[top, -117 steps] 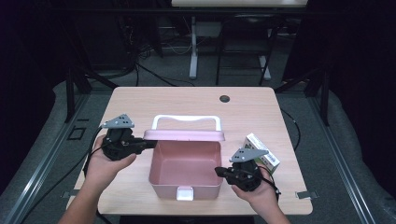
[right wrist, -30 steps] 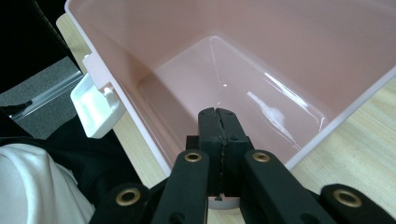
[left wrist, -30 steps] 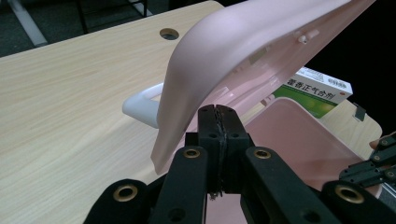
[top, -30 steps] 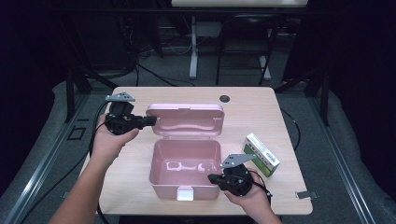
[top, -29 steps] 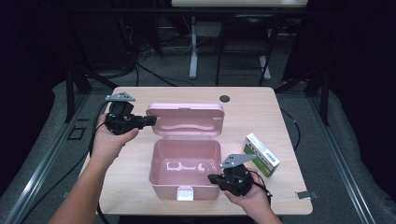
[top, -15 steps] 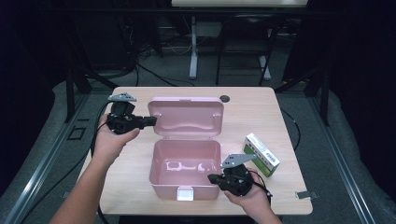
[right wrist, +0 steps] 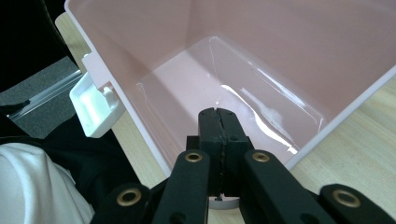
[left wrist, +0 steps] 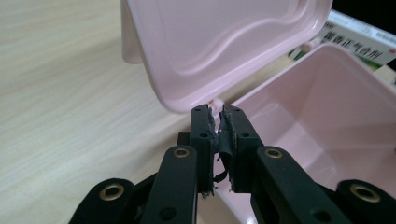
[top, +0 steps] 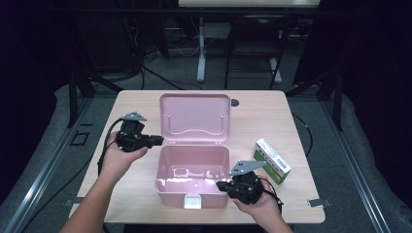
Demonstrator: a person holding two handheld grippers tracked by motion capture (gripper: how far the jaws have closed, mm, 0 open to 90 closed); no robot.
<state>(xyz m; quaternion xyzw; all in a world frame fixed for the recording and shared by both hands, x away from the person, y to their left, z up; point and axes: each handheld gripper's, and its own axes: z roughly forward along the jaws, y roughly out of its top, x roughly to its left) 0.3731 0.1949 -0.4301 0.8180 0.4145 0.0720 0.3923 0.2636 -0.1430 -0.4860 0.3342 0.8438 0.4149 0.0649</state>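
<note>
pink box (top: 193, 180) on desk (top: 272, 121), lid (top: 195, 118) up | left gripper (left wrist: 217, 119) at box's left rear corner, fingers just parting, empty | right gripper (right wrist: 219, 116) over box's front right rim, fingers clenched, empty

Left hand-held gripper (top: 156, 141): black body, compact and blocky, with a grey three-cornered plate on top.
Right hand-held gripper (top: 221, 185): same black build, grey three-cornered plate raised above it.
Jaws: two flat black bars with small round holes near the tips; worn, frayed black padding on the inner faces in the left gripper view.
Linkage: black arms joined by brass-coloured ringed pivots, two on each side.
Cables: a thin black cable loops from each body.
Forearms: bare, no sleeves in the high view.
Clothing: white fabric and a dark garment at the lower left of the right gripper view.
</note>
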